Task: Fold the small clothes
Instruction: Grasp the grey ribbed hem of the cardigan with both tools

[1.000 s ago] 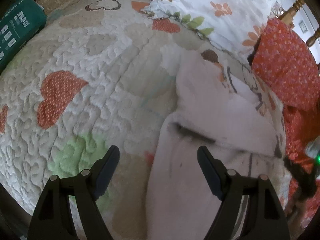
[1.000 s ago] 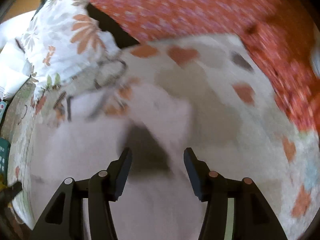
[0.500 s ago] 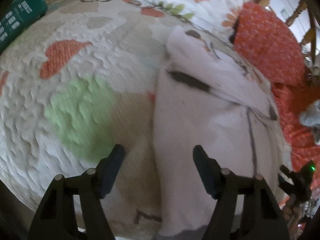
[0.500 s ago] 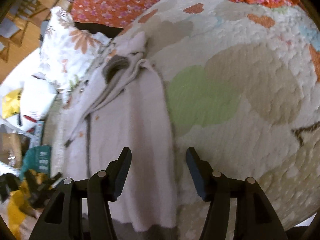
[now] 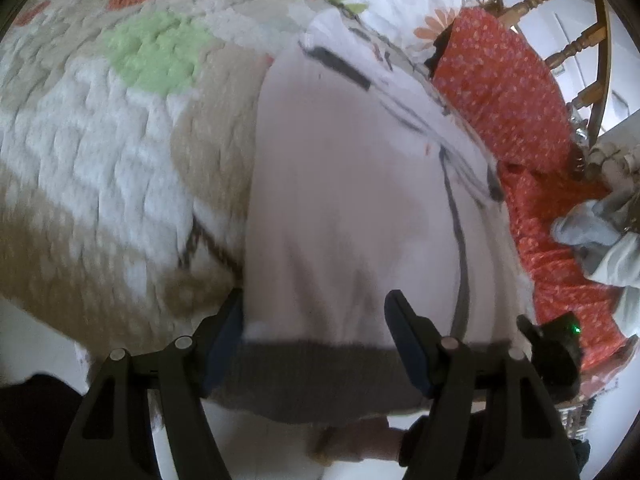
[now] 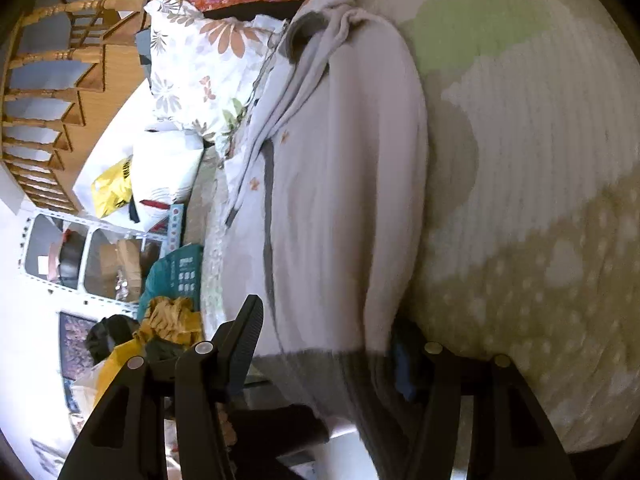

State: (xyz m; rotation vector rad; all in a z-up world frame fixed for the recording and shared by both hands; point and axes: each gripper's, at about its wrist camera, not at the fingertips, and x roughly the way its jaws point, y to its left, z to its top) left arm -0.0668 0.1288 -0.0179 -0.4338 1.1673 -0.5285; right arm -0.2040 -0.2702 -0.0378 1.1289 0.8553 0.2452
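garment — pale, grey hem | flat on quilt | blurred, probably half-folded

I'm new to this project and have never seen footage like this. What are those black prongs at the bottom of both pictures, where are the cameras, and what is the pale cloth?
There is no robot here. A person holds a two-fingered claw in each hand, and a wide-angle camera on each one looks forward along its fingers. One picture is from the left claw, the other from the right claw; the prongs are the claw fingers.

Both look at a small pale garment with a dark hem band, lying on a quilt with coloured patches. A floral pillow and orange patterned fabric lie beyond it.

Each claw straddles a corner of the hem end. The jaws stand apart, and none looks clamped on the cloth yet, though motion blur makes this hard to judge.
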